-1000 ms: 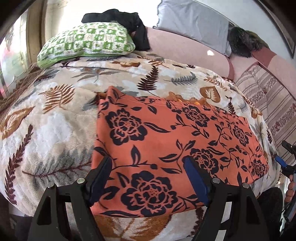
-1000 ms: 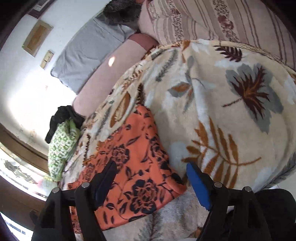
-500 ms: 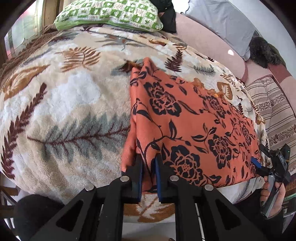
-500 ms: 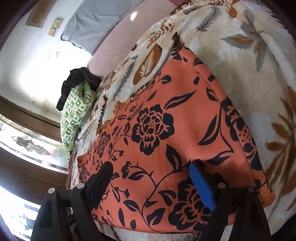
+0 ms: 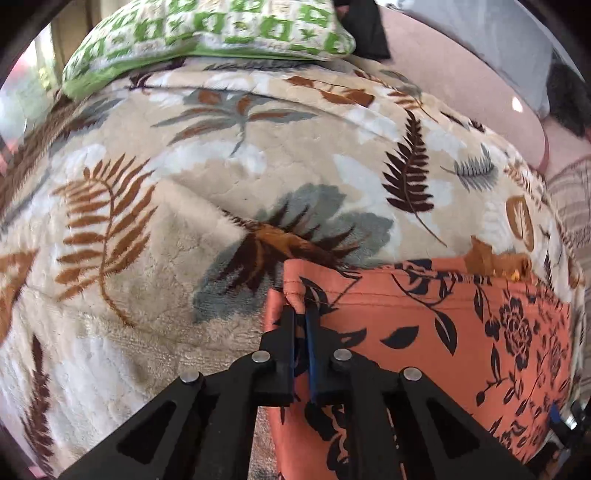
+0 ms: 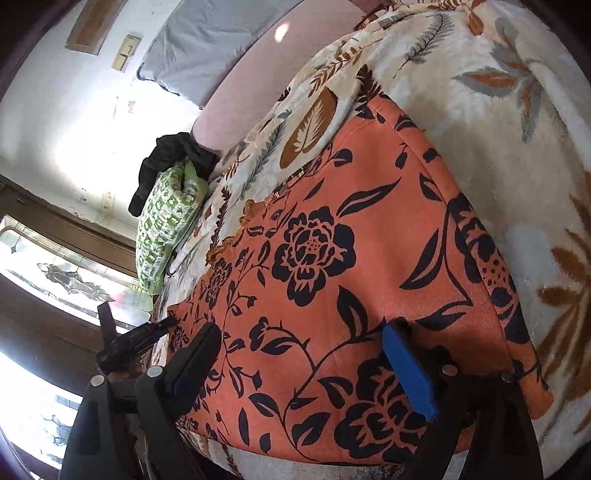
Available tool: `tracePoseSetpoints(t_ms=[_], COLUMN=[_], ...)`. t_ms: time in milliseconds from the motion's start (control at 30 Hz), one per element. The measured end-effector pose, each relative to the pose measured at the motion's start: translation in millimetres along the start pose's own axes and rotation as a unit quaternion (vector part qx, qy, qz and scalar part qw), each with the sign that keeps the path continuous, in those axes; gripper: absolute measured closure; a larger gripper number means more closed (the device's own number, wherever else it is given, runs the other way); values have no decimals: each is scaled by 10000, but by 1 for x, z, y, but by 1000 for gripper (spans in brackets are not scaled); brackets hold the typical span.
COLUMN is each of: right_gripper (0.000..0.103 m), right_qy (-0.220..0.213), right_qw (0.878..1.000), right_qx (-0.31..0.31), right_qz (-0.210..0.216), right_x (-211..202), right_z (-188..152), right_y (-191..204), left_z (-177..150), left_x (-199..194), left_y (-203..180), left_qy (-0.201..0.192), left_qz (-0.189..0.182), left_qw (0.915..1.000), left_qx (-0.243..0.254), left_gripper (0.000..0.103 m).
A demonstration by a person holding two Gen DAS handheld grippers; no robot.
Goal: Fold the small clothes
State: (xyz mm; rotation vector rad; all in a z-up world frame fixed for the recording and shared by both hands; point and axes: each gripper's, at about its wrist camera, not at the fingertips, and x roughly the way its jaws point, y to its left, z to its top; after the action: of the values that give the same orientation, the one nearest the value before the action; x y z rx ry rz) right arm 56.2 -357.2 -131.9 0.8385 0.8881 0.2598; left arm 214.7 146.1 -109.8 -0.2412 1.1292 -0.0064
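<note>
My left gripper [image 5: 301, 325] – jaws pressed together, pinching bunched corner of orange floral cloth [image 5: 424, 332]. My right gripper [image 6: 303, 354] – jaws just been opening, spread wide over cloth's near edge, pads not pressing it. Cloth lies flat on leaf-print blanket [image 5: 147, 229]. Farther off: green patterned pillow [image 5: 207, 33], black garment [image 6: 173, 155] beside it.
</note>
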Motion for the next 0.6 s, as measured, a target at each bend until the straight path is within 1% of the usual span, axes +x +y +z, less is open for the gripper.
tracePoseSetpoints(t_ms=[33, 100, 133, 200, 267, 300, 333, 367, 400, 433, 467, 500, 533, 600], right_gripper=[12, 12, 12, 12, 12, 12, 12, 12, 12, 12, 12, 12, 12, 12], right_qy=[6, 8, 2, -4, 21, 74, 117, 100, 84, 89, 85, 78, 100, 314], right_qw=[10000, 10000, 10000, 10000, 9999, 9999, 9998, 9999, 9999, 9998, 9997, 9996, 9994, 9970], right_qx=[-14, -45, -50, -55, -68, -44, 12, 67, 65, 28, -17, -50, -31, 132], right_qz=[-12, -34, -42, -73, -108, -138, -159, -102, 48, 182, 229, 251, 331, 696], right_x=[0, 0, 0, 0, -1, 0, -3, -7, -10, -13, -15, -14, -12, 1], right_z=[0, 0, 0, 0, -1, 0, 1, 4, 8, 15, 24, 35, 48, 77], right_y=[1, 1, 1, 2, 3, 5, 7, 10, 14, 18, 22, 26, 27, 23], left_z=[-2, -5, -6, -12, -21, -28, -35, -45, -53, -63, -74, -84, -91, -107], left_x=[-4, -13, -15, -23, -40, -52, -64, -76, -87, -97, -104, -109, -109, -100], left_y=[3, -2, -1, 2, -1, -7, -12, -19, -26, -34, -41, -47, -54, -60], left_qy=[-37, -249, -279, -274, -483, -578, -685, -796, -893, -1020, -1139, -1174, -1118, -940], left_qz=[-19, 348, 442, 448, 459, 445, 382, 248, 106, 13, -40, -130, -236, -376], left_qw=[10000, 9991, 9986, 9986, 9977, 9970, 9963, 9954, 9941, 9922, 9902, 9889, 9885, 9900], left_qx=[-90, 47, 73, 12, 132, 251, 353, 477, 606, 717, 806, 906, 989, 980], left_gripper=[95, 95, 95, 95, 95, 93, 83, 64, 52, 35, 30, 30, 30, 30])
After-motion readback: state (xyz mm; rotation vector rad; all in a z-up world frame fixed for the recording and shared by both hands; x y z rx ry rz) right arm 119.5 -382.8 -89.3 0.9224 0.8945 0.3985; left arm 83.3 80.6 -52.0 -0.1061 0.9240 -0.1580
